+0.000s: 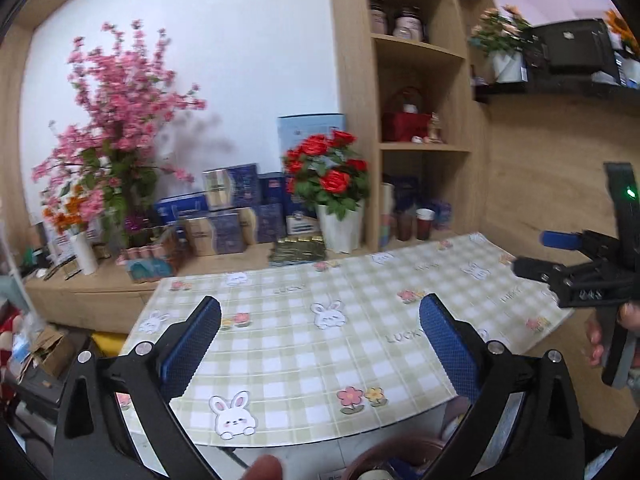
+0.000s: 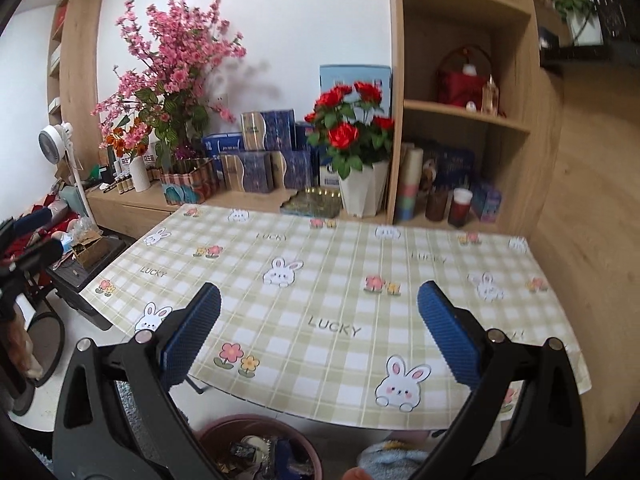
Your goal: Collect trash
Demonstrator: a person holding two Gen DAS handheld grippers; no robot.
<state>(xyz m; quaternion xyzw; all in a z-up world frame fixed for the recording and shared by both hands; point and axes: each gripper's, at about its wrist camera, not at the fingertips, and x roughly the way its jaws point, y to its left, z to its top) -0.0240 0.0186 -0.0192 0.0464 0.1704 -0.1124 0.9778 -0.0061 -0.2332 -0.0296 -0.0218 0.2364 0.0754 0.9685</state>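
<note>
Both the left gripper (image 1: pixel 320 344) and the right gripper (image 2: pixel 320 340) stand released, jaws empty above the bare tabletop (image 2: pixel 340 280). The trash lies in the brown bin (image 2: pixel 260 452), below the right jaws. Best scan the tabletop before lowering again.

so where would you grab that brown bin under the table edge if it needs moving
Probably the near rim of the brown bin, coming from above with one finger inside and one outside. The bin stands upright and open-topped, its rim is exposed, and the table partly overhangs the far side.
</note>
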